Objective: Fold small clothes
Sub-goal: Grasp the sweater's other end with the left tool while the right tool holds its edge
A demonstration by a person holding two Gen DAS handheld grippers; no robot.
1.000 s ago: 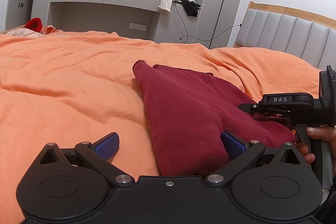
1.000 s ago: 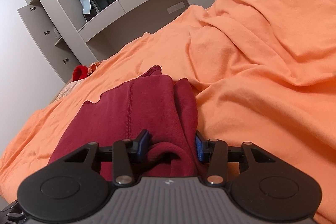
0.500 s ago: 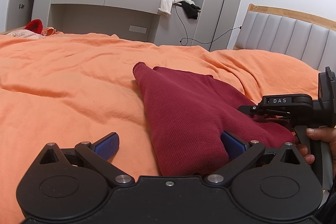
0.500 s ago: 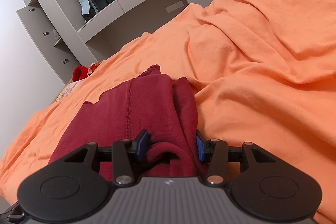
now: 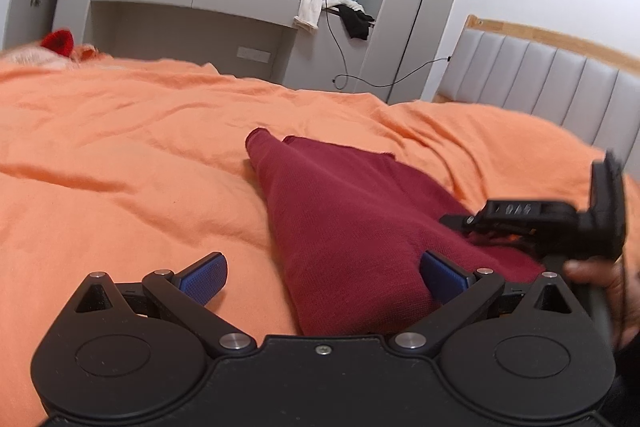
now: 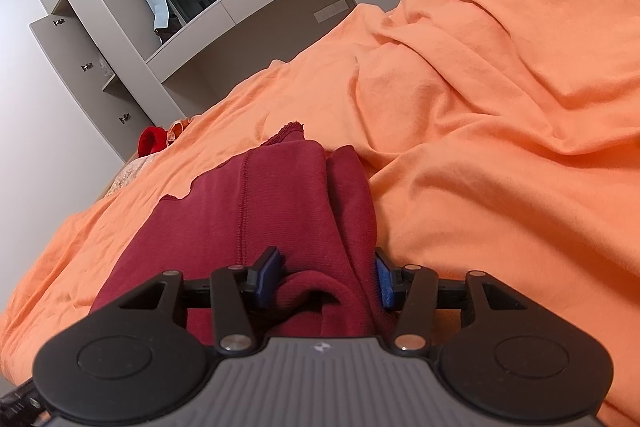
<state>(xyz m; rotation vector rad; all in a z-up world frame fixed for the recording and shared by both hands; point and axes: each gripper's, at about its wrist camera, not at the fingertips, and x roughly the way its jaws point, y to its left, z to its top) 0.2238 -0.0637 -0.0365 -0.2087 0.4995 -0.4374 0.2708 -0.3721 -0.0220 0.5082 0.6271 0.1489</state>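
Item: maroon garment (image 5: 344,227), lying part-folded on orange bed (image 5: 120,155); right hand-held gripper (image 6: 326,281) pinching a bunched edge, left hand-held gripper (image 5: 320,275) gaping, unladen; next move likely needing that edge carried across.

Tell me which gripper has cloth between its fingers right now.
The right gripper: a fold of the dark red garment is bunched between its narrowed fingers. The left gripper is wide open, the garment's edge lying loose between them.
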